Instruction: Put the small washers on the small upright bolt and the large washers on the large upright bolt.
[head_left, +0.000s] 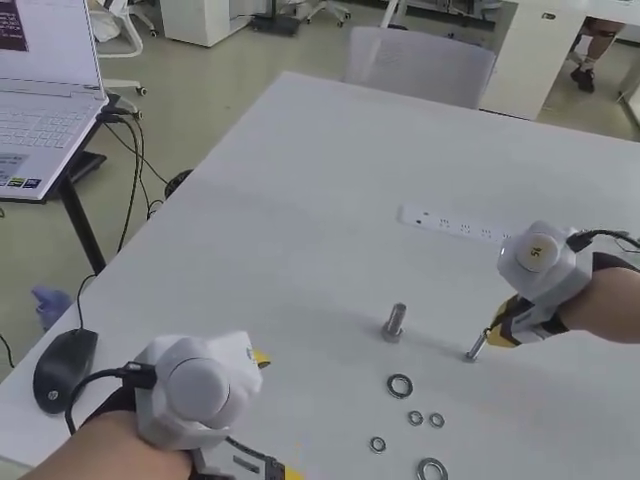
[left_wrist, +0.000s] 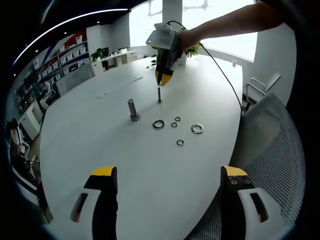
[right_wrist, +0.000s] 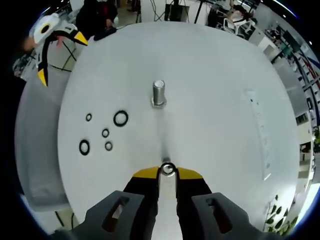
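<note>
- Nearest to me, my left gripper (left_wrist: 168, 172) hangs over the near edge of the white table (head_left: 300, 200). Its yellow-tipped jaws are spread wide, with nothing between them.
- A dark mouse (head_left: 62, 365) sits by the table's left edge, level with that gripper, with a cable running from it.
- Ahead of my left jaws, five washers lie flat and loose on the tabletop in one cluster. There are three small washers (head_left: 415, 418) and two large washers (head_left: 400, 385), one large one on the cluster's near side and one on its far side. All of them lie apart from both bolts.
- Just beyond the cluster, the large upright bolt (head_left: 395, 323) stands on its wider head with its shank bare.
- To its right, near it but not touching, stands the small upright bolt (head_left: 475, 348). My right gripper (right_wrist: 168, 172) reaches it from the right, and its jaws are pressed in on the bolt's top end, pinching it.
- Further back, a white power strip (head_left: 455, 225) lies flat on the table, well apart from the bolts.
- At the far edge a grey chair (head_left: 420, 62) is pushed up to the table, and an open laptop (head_left: 40, 90) sits on a separate stand at the far left.
</note>
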